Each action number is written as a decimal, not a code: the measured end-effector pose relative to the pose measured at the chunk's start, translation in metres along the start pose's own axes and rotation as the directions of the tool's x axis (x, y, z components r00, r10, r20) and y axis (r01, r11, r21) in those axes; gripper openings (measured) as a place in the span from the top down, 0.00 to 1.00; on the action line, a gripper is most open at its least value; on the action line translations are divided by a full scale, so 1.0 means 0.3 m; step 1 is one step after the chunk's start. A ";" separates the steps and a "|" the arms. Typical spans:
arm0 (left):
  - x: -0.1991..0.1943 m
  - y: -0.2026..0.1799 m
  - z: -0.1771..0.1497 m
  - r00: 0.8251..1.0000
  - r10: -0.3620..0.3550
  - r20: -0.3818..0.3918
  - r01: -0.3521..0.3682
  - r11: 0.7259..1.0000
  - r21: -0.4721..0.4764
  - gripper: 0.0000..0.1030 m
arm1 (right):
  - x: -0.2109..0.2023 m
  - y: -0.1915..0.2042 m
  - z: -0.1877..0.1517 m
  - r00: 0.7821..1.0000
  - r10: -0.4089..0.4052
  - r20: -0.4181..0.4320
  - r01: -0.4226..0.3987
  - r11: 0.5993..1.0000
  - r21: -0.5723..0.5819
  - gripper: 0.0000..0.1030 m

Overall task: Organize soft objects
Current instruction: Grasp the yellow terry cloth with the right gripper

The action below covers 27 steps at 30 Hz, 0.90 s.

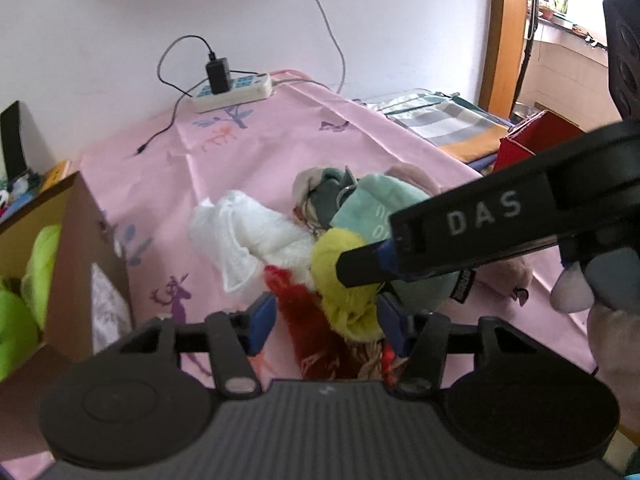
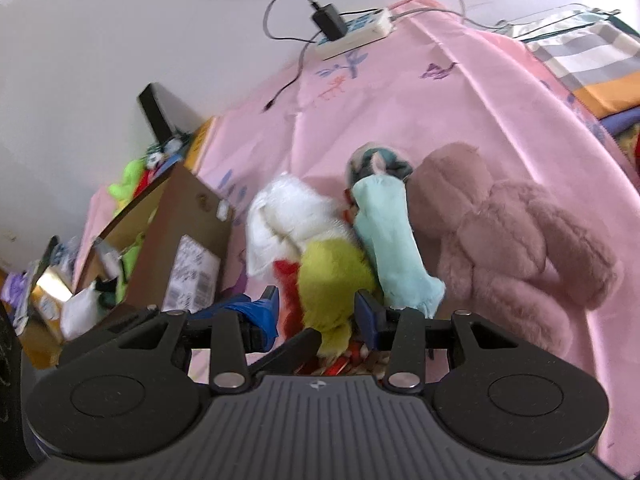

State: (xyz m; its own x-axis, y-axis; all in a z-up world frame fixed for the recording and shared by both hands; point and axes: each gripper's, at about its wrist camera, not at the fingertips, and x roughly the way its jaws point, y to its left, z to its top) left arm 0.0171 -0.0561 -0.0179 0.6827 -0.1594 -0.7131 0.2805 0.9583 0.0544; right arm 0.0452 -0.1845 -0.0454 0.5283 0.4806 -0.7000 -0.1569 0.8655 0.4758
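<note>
Straddling a fuzzy yellow-green soft toy (image 1: 340,280) on the pink cloth-covered counter (image 1: 248,152), both claws, left (image 1: 326,320) and right (image 2: 316,312), stood half-open, gripping nothing.

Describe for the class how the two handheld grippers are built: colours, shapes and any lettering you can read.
Both share one design: a ribbed dark grey body flanked by two round black discs, with black linkage arms on silver pins. The left gripper and right gripper have blue fingers. In the left view, the right gripper's black arm reads "DAS" in white.
</note>
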 end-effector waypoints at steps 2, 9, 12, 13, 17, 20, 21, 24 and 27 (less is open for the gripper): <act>0.027 0.002 0.012 1.000 -0.013 -0.001 0.013 1.000 -0.002 0.46 | 0.019 -0.008 0.008 1.000 -0.026 -0.013 0.026 1.000 0.004 0.75; 0.101 -0.011 0.035 0.996 -0.085 -0.027 0.086 0.996 0.016 0.70 | 0.058 -0.035 0.026 0.999 -0.004 -0.035 0.005 1.000 0.023 0.77; 0.105 -0.013 0.037 0.996 -0.091 -0.019 0.092 0.996 0.023 0.74 | 0.065 -0.034 0.025 0.999 0.008 -0.040 -0.007 1.000 0.006 0.81; 0.102 -0.011 0.037 0.995 -0.095 -0.019 0.096 0.995 0.019 0.74 | 0.063 -0.029 0.021 0.999 0.004 -0.039 -0.004 1.000 -0.001 0.82; 0.082 -0.004 0.034 0.995 -0.103 -0.018 0.103 0.995 0.009 0.76 | 0.058 -0.029 0.021 0.999 0.013 -0.043 -0.013 1.000 -0.003 0.89; 0.051 -0.009 0.035 0.995 -0.098 -0.005 0.098 0.995 0.007 0.77 | 0.040 -0.021 0.021 0.999 0.024 -0.036 -0.025 1.000 -0.019 0.92; 0.040 -0.011 0.036 0.995 -0.097 -0.001 0.097 0.995 0.009 0.77 | 0.032 -0.016 0.020 0.999 0.028 -0.030 -0.029 0.999 -0.032 0.92; 0.002 -0.010 0.039 0.995 -0.099 0.014 0.099 0.995 -0.002 0.77 | 0.006 0.008 0.016 1.000 0.029 -0.012 -0.030 0.996 -0.078 0.93; -0.038 -0.009 0.042 0.995 -0.093 0.039 0.094 0.996 -0.010 0.77 | -0.017 0.031 0.017 0.999 0.036 0.008 -0.035 0.993 -0.111 0.93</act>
State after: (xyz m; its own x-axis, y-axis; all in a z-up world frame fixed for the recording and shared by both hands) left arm 0.0172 -0.0598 -0.0011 0.6792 -0.2573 -0.6873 0.3369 0.9413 -0.0195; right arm 0.0453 -0.1796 -0.0348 0.5291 0.5101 -0.6781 -0.2667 0.8586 0.4378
